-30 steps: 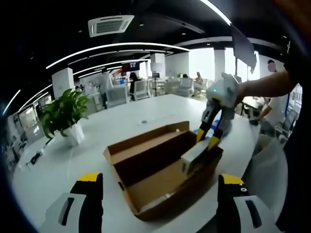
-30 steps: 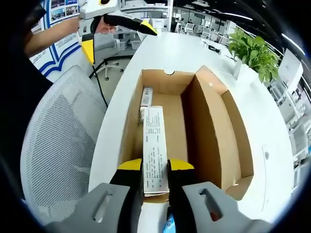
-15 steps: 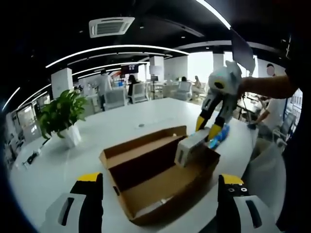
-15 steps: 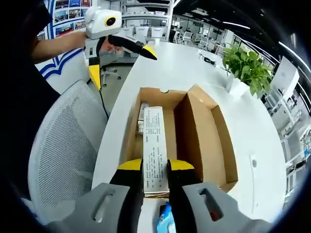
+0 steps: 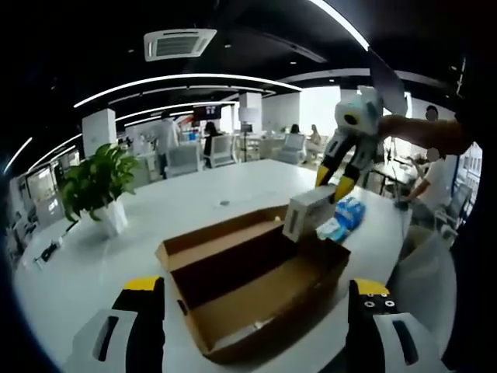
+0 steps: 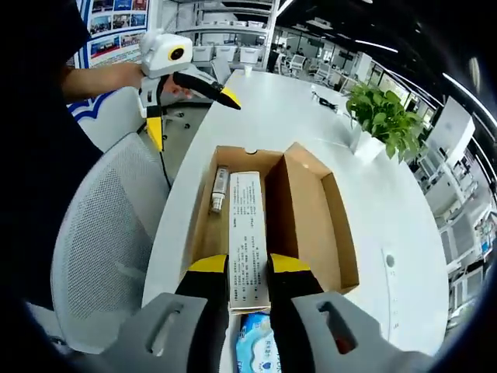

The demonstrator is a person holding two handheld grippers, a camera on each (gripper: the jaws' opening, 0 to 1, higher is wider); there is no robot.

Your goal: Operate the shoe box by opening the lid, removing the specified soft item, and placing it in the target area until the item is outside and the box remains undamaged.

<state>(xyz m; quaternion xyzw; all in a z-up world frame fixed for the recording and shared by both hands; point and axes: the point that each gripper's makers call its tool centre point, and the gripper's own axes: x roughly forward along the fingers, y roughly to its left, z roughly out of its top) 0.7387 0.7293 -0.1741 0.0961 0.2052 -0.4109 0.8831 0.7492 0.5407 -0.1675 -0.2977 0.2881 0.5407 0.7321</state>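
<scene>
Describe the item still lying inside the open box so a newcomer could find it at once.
On the white table sits an open cardboard shoe box. On its floor, beside the long white carton gripped by the right gripper, lies a small tube-like item. It is slimmer than the carton and lies loose, ungripped.

Brown cardboard box (image 6: 272, 210) on a white worktop (image 6: 388, 210); white carton (image 6: 247, 229) with black print; blue-and-white pack (image 6: 255, 351); yellow-tipped grey gripper (image 6: 247, 268); green plant (image 5: 99, 179); grey mesh chair (image 6: 101, 256).
</scene>
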